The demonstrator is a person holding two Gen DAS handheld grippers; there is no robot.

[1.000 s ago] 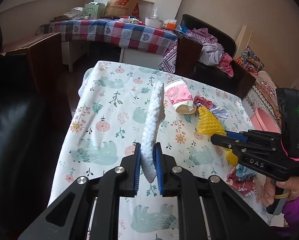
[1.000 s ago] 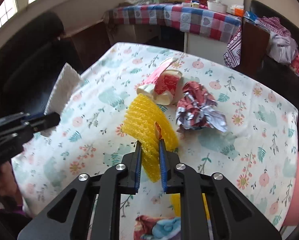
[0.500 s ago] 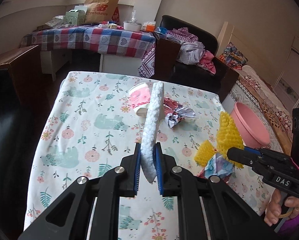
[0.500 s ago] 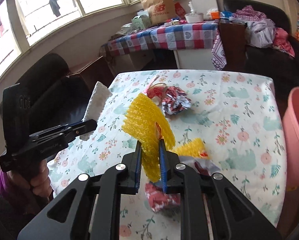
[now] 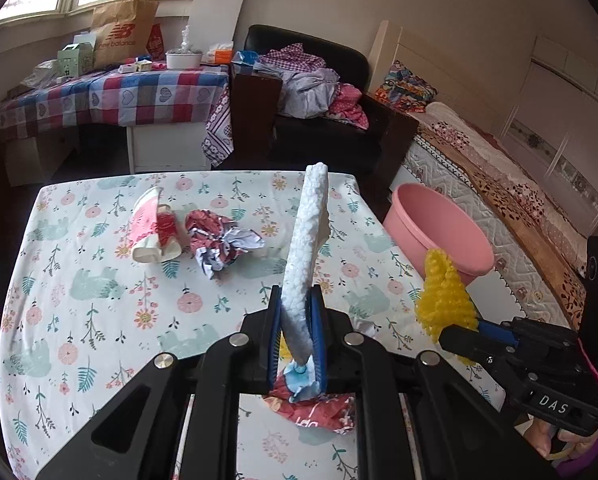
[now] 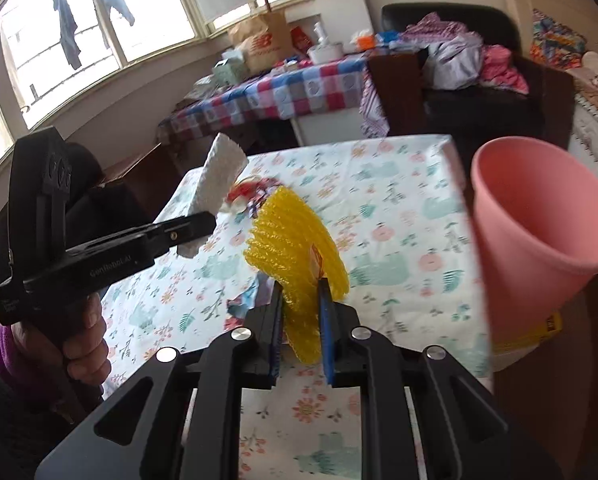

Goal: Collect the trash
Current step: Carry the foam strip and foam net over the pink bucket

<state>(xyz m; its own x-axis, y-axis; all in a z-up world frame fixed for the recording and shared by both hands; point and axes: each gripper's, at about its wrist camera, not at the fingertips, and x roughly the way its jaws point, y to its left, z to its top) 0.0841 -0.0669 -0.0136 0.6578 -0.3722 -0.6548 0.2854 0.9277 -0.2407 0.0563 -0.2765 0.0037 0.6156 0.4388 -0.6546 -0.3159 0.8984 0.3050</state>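
My left gripper (image 5: 295,330) is shut on a white foam strip (image 5: 305,248) that stands upright above the floral table (image 5: 79,312). The same left gripper (image 6: 203,228) and white foam strip (image 6: 219,176) show at the left of the right wrist view. My right gripper (image 6: 301,320) is shut on a yellow foam net (image 6: 295,240), also seen as the yellow foam net (image 5: 443,296) at the right of the left wrist view. A pink bin (image 5: 439,232) stands just past the table's right edge, close to the right gripper, pink bin (image 6: 539,232).
On the table lie a crushed paper cup (image 5: 155,228), a crumpled red-and-white wrapper (image 5: 219,240) and a red and blue wrapper (image 5: 315,408) under the left gripper. A bed (image 5: 499,184) lies beyond the bin. A dark armchair (image 5: 311,92) with clothes stands behind.
Both grippers have swung to the right over the table toward the pink bin, each keeping its foam piece. The bin now looms large in the right wrist view.
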